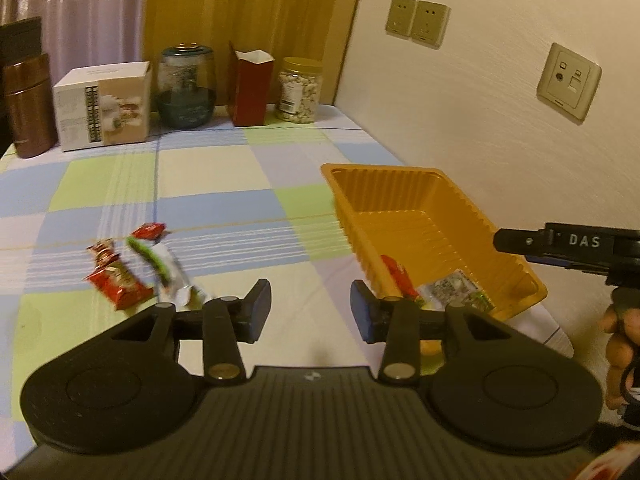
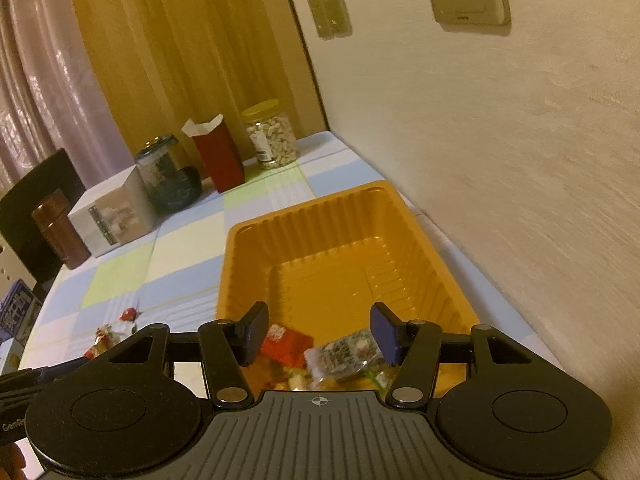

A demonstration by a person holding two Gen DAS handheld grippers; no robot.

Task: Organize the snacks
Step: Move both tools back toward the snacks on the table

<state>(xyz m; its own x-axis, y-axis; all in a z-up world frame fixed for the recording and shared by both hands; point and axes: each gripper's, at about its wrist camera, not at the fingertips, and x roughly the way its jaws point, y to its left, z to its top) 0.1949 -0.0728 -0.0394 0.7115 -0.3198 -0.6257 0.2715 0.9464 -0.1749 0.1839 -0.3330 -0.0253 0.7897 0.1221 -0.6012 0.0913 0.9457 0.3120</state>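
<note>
Fingers, left wrist view: we see our left gripper (image 1: 310,312) spread wide with nothing between its pads, held over bare tablecloth (image 1: 208,184).
Loose snacks, left wrist view: we count roughly four packets (image 1: 136,268) in a cluster on the cloth, ahead and to the left of the fingers: three red ones and one green-and-white one; the blur makes the count uncertain.
Tray, left wrist view: one orange tray (image 1: 404,188) stands against the wall to the right, with a red packet (image 1: 398,276) and a pale printed packet (image 1: 454,290) at its near end.
Other gripper, left wrist view: the right gripper (image 1: 560,246) shows at the right edge, above the tray's near corner.
Fingers, right wrist view: our right gripper (image 2: 318,334) is also parted and holds nothing, poised above the near end of the orange tray (image 2: 304,216).
Tray contents, right wrist view: a red packet (image 2: 286,344) and a clear patterned packet (image 2: 344,354) lie inside; more wrappers may sit below them, hidden by the gripper body.
Step in hand: we judge that a packet has just been dropped in, and several still wait on the cloth.
Next move: our left gripper should swing left, descend on one loose packet and close on it.
</note>
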